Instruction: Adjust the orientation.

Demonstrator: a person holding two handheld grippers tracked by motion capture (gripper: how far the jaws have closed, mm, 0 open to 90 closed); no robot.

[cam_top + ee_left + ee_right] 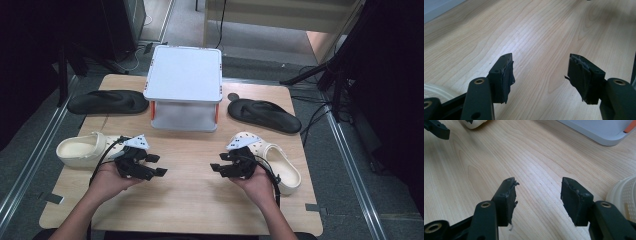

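We hold both tongs, left (159, 165) and right (216, 168), wide open and empty above the tabletop (190, 195), each beside a cream clog (80, 149), seemingly ready to grab.

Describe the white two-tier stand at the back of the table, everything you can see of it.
The white stand looks like plastic: a flat rectangular top shelf with rounded corners, held above a lower shelf by orange posts at the front corners. Both shelves look bare. It stands upright at the middle of the wooden table's far edge, between two black flip-flops, touching neither.

Rack (183, 80) mid-table, slippers (107, 101) flanking it, clogs (82, 149) nearer, outside grippers (157, 165).
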